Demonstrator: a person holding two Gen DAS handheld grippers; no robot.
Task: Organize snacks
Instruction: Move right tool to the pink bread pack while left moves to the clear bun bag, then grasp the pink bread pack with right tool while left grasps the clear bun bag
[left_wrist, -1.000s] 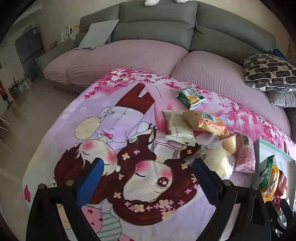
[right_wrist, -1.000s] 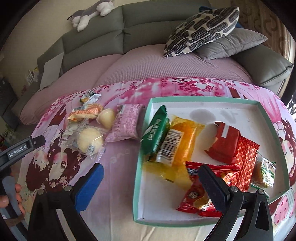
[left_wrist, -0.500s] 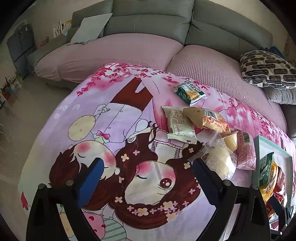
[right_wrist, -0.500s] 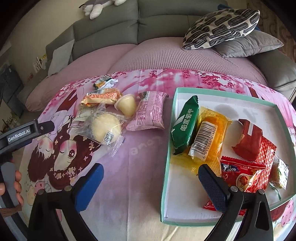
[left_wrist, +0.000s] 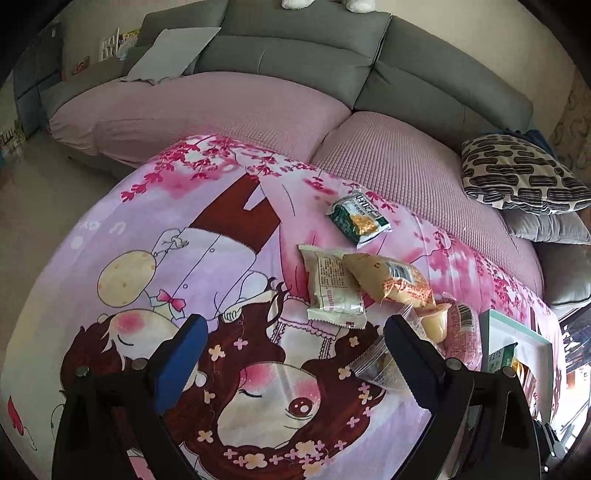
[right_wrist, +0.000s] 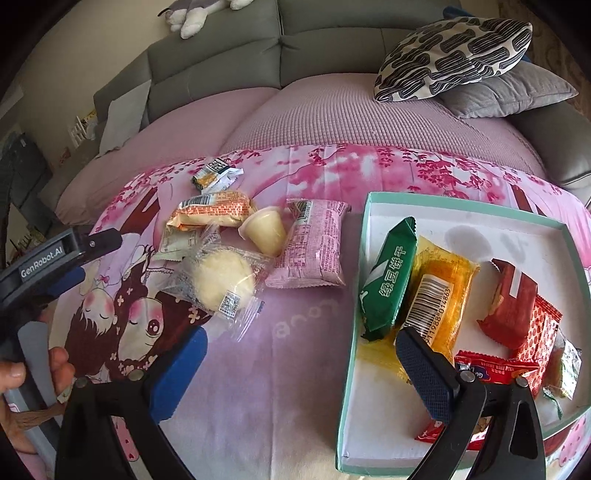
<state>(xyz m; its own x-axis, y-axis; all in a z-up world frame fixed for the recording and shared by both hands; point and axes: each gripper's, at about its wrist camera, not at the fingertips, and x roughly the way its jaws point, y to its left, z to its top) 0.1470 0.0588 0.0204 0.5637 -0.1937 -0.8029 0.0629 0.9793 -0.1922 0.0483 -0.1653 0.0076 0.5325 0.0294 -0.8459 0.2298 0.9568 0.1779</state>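
My left gripper (left_wrist: 295, 345) is spread wide with nothing in it, hanging over the cartoon-print blanket (left_wrist: 155, 258). Its right finger covers most of the clear-wrapped bun (right_wrist: 225, 277), so from that side I only get a crinkly corner of the wrapper. The tray (left_wrist: 491, 325) is cut off at that frame's edge too.

The right gripper (right_wrist: 299, 350) is also wide open and empty, over the blanket and the tray's left rim. The teal-rimmed tray (right_wrist: 461, 206) holds a green biscuit pack (right_wrist: 388, 280), a yellow pack (right_wrist: 439, 291) touching it, plus red packs (right_wrist: 517, 306). The stuff at the far right corner is too squashed to identify.

Loose on the blanket left of the tray: pink pack (right_wrist: 314, 247), jelly cup (right_wrist: 264, 229), orange pack (right_wrist: 210, 214), small green packet (right_wrist: 214, 173).
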